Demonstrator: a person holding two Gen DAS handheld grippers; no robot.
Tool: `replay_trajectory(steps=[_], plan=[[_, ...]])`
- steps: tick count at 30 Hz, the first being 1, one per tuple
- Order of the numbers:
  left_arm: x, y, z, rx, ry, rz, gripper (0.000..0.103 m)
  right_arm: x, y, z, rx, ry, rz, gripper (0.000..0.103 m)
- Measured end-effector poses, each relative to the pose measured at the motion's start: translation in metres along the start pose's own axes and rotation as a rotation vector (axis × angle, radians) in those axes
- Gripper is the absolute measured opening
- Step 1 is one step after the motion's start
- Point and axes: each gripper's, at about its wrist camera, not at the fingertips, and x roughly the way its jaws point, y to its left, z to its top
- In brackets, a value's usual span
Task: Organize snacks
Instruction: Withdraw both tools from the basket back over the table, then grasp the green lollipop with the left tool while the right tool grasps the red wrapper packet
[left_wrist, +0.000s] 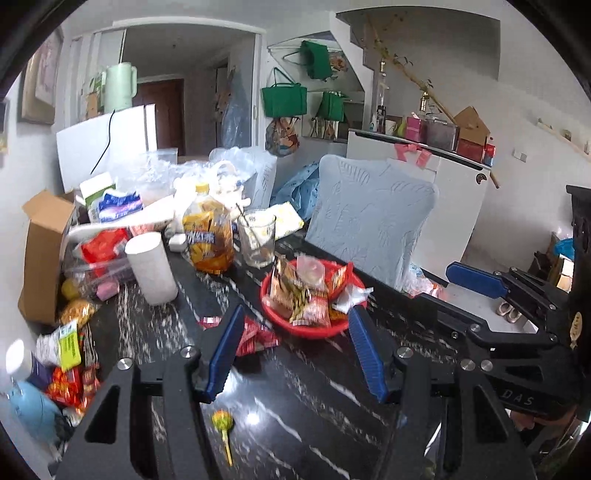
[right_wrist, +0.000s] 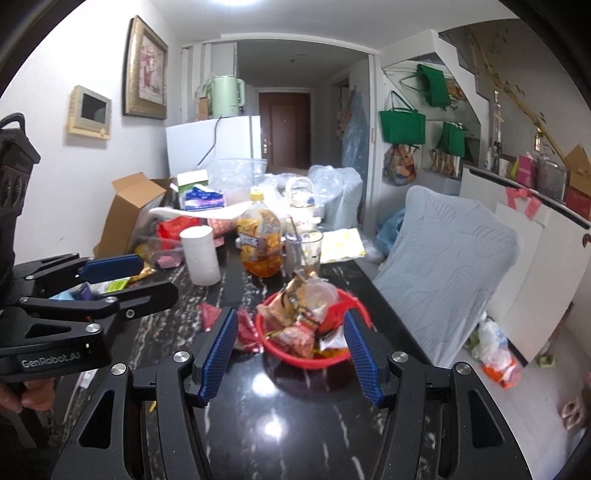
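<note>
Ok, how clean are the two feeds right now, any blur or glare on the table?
Left wrist view: snack packets on the left edge are smeared, and a ceiling-light glare spot sits on the black table. Right wrist view: the red bowl is slightly soft, with the same kind of glare below it. Fisheye bending in both.

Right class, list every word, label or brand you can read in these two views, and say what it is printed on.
"GenRobot.AI": on the body of the left gripper, in the right wrist view.
"DAS": on the body of the right gripper, in the left wrist view.
Juice bottle label: large letters, too blurred to read.
Snack packets in the red basket: print too small and blurred.
Green-labelled packet: unreadable.
</note>
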Motion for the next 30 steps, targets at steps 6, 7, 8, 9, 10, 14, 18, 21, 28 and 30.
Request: replay_trajectory(steps=[6, 7, 8, 9, 10, 14, 18, 21, 28, 30], plan=[[-0.003, 0.007, -0.032, -0.052, 0.049, 0.017, 0.058, -0.003, 0.014, -0.024, 0.023, 0.039, 0.042, 0.063], [-0.002, 0.009, -0.038, -0.063, 0.057, 0.012, 0.058, -0.003, 0.016, -0.027, 0.026, 0.046, 0.050, 0.063], [-0.002, 0.010, -0.042, -0.072, 0.064, 0.006, 0.058, -0.002, 0.018, -0.032, 0.030, 0.055, 0.059, 0.063], [0.000, 0.012, -0.049, -0.083, 0.077, -0.001, 0.058, 0.000, 0.021, -0.037, 0.033, 0.067, 0.068, 0.063], [0.002, 0.014, -0.055, -0.091, 0.088, -0.003, 0.058, 0.002, 0.023, -0.041, 0.036, 0.075, 0.076, 0.063], [0.007, 0.020, -0.074, -0.115, 0.125, 0.003, 0.058, 0.010, 0.028, -0.059, 0.055, 0.118, 0.120, 0.063], [0.015, 0.026, -0.092, -0.143, 0.169, 0.011, 0.058, 0.019, 0.033, -0.073, 0.054, 0.152, 0.123, 0.063], [0.022, 0.032, -0.102, -0.163, 0.196, 0.017, 0.058, 0.025, 0.035, -0.082, 0.059, 0.176, 0.143, 0.063], [0.044, 0.050, -0.117, -0.209, 0.251, 0.037, 0.058, 0.047, 0.045, -0.094, 0.054, 0.233, 0.173, 0.063], [0.051, 0.055, -0.118, -0.212, 0.258, 0.041, 0.058, 0.056, 0.046, -0.095, 0.054, 0.250, 0.182, 0.063]])
